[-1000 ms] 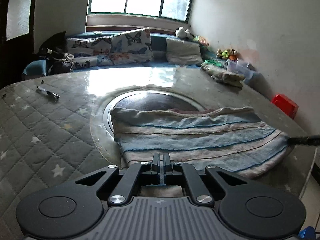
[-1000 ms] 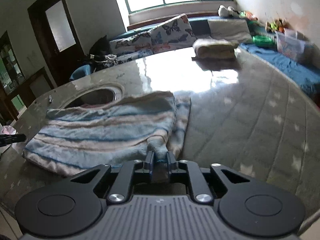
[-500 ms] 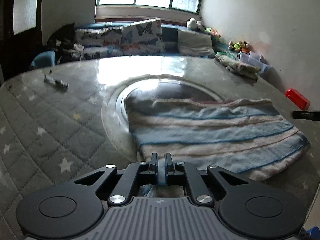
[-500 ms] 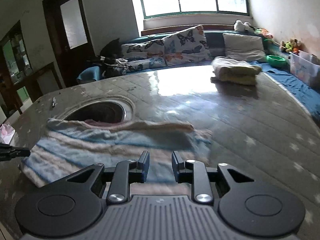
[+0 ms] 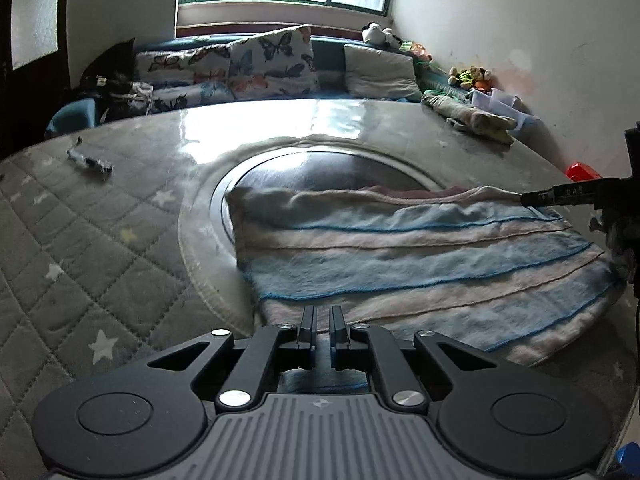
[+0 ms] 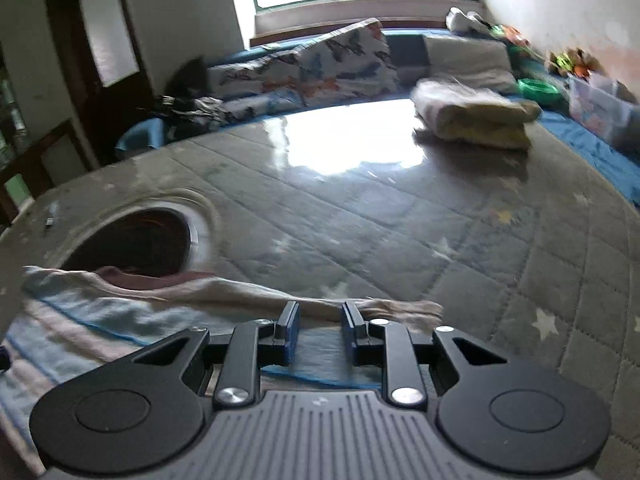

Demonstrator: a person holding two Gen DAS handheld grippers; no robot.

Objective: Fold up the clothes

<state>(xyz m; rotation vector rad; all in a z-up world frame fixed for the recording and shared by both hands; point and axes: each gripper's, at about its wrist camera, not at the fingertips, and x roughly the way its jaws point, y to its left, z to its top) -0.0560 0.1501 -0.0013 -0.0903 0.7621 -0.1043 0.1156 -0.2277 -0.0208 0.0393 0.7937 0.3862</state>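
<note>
The quilted table (image 6: 400,216) lay bare across its middle and right, open for a gripper to pass. The striped sweater (image 5: 420,256) covered the near part and overlapped the round hole (image 5: 320,172) at the left. A folded pile (image 6: 472,116) blocked the far right edge; a small tool (image 5: 90,162) sat far left.

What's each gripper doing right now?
Left gripper: shut, apparently pinching the near edge of the striped garment.
Right gripper: open, jaws just been closing, garment edge between them.
</note>
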